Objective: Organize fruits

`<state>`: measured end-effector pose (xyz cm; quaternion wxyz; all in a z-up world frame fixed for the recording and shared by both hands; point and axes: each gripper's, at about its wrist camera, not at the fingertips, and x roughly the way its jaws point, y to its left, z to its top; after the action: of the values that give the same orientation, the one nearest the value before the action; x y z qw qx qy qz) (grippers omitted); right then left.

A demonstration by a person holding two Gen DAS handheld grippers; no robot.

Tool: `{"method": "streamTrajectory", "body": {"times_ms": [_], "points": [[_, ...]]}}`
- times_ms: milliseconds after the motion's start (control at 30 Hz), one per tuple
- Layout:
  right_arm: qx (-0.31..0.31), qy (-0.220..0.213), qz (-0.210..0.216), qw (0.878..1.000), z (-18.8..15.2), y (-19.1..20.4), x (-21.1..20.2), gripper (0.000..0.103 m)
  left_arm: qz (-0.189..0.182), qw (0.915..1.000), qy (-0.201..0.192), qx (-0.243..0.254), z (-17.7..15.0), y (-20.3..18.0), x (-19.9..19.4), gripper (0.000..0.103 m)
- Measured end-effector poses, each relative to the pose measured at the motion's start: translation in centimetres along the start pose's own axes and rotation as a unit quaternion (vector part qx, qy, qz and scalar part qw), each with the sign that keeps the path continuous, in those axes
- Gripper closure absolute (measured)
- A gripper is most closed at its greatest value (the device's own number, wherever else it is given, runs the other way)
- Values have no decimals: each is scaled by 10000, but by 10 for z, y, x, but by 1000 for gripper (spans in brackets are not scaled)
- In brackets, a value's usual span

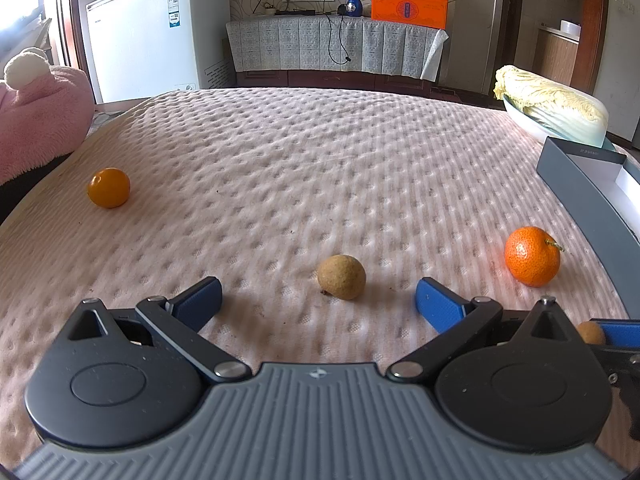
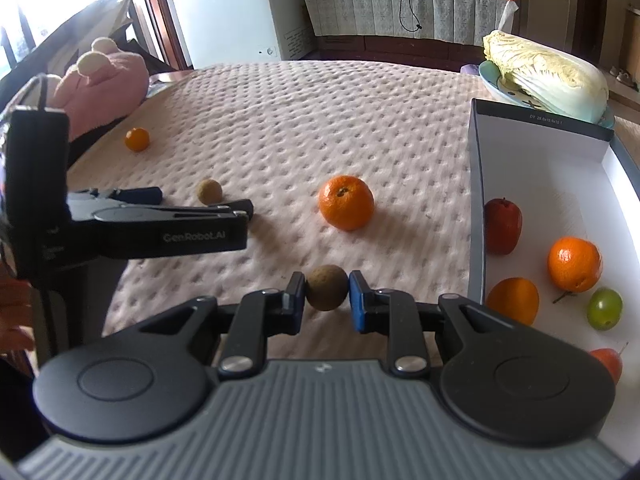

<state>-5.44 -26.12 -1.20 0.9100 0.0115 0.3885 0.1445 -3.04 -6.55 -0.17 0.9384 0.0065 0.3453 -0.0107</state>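
Right tool [image 2: 327, 296]: blue pads clamped on a small brown longan [image 2: 327, 287], one pad on each side, held just above the pink quilted cloth [image 2: 280, 120] covering the table; left tool [image 1: 318, 302]: jaws spread wide, nothing between the pads, a second longan [image 1: 342, 277] lying on the cloth just ahead of the gap, untouched.

Loose fruit on the cloth: a mandarin [image 2: 346, 202] near the middle, just left of the box; a smaller smooth orange fruit [image 2: 137, 139] far left, near the pink plush toy [image 2: 104, 80].

Open box [image 2: 478, 200], grey outside and white inside, at the right edge of the table; inside it: a red fruit [image 2: 502, 226] against the near wall, a mandarin [image 2: 574, 264], an orange fruit [image 2: 514, 300], a green fruit [image 2: 605, 308], another red fruit partly hidden at the lower edge.

Beyond the box: a napa cabbage [image 2: 548, 76] on a plate [image 2: 490, 80].
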Motion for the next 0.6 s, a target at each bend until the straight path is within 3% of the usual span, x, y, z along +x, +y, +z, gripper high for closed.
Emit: {"method": "streamTrajectory", "body": {"times_ms": [267,367,500,600], "points": [[-52,28,74,10000,1,-3,2,77,2,10000,5,0,0,-1,0,0],[-70,36,71,9999,2,-1,4,77,-443,9983,168,328,3,9,-3,0],[-77,54,74,9999,2,-1,5,77,-979,9949,30,226,1,29,-7,0],[-47,74,66,9999,4,-1,6,76,-1027,9944,-26,245,1,34,-10,0]]}}
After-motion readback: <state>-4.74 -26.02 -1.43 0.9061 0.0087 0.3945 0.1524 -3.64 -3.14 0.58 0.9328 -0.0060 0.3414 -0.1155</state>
